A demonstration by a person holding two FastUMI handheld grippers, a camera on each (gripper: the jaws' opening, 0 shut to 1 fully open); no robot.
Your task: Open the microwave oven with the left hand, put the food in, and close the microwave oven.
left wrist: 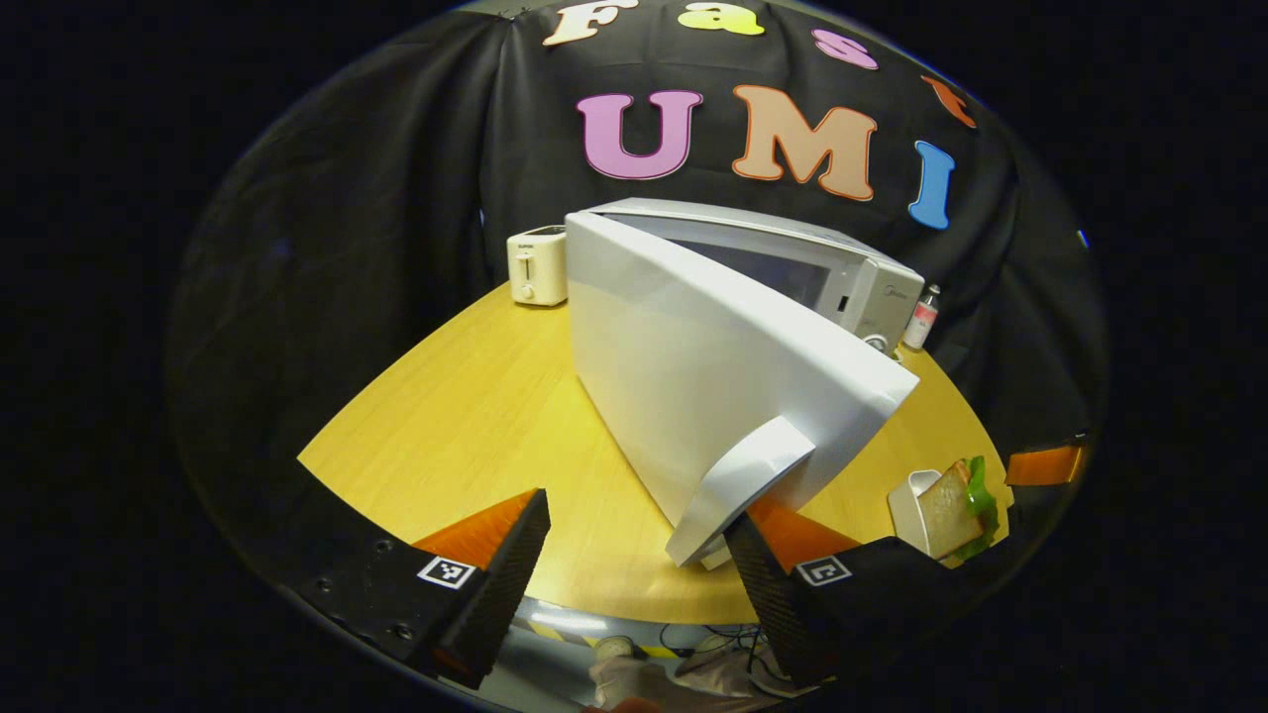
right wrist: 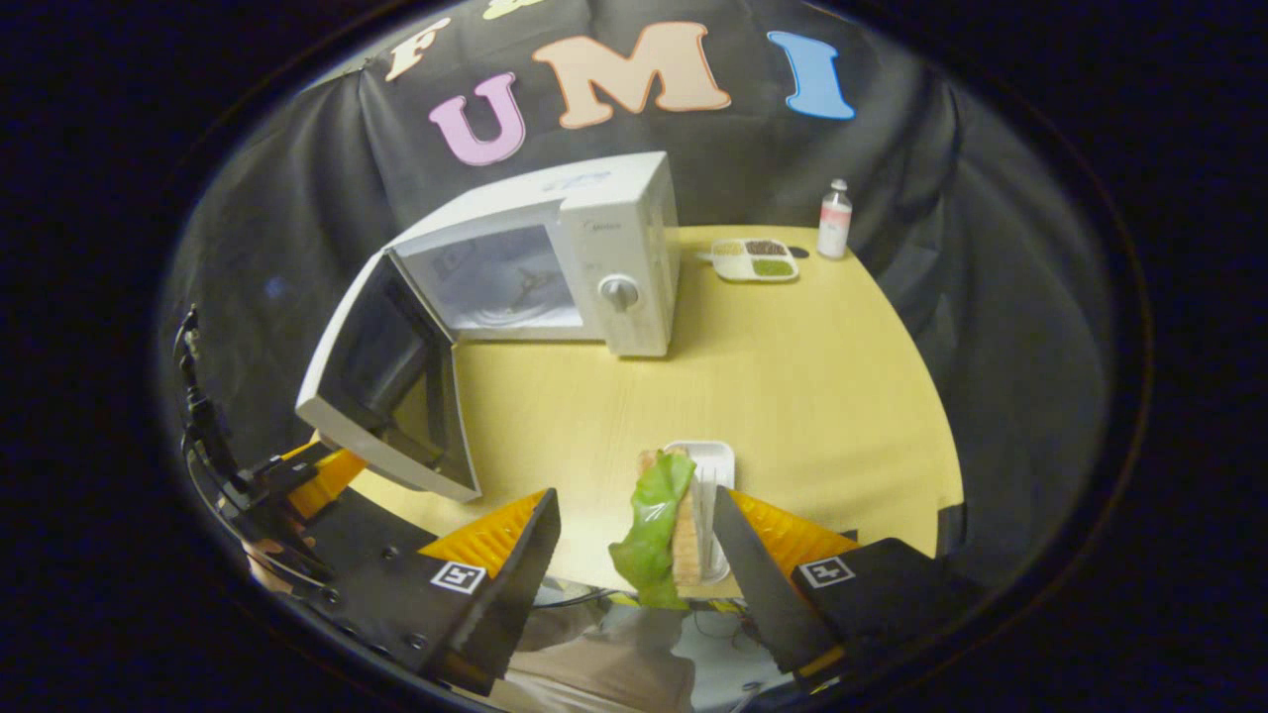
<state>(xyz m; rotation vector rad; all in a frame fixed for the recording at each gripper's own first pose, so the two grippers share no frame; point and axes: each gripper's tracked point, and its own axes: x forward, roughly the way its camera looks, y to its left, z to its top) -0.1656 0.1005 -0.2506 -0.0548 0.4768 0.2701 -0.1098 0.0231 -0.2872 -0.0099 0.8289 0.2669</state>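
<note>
Left gripper view: the left gripper [left wrist: 634, 555] has its fingers apart, the door handle [left wrist: 743, 485] lying just inside the right finger, a hold suited to swinging the microwave door [left wrist: 693, 366] outward without clamping it. Right gripper view: the door stands wide and the microwave [right wrist: 614, 248] cavity is exposed. The right gripper [right wrist: 634, 555] also has its fingers apart around the sandwich [right wrist: 664, 515] on its small white tray [right wrist: 705, 458] at the near desk [right wrist: 812, 376] edge; whether either finger touches it cannot be told.
</note>
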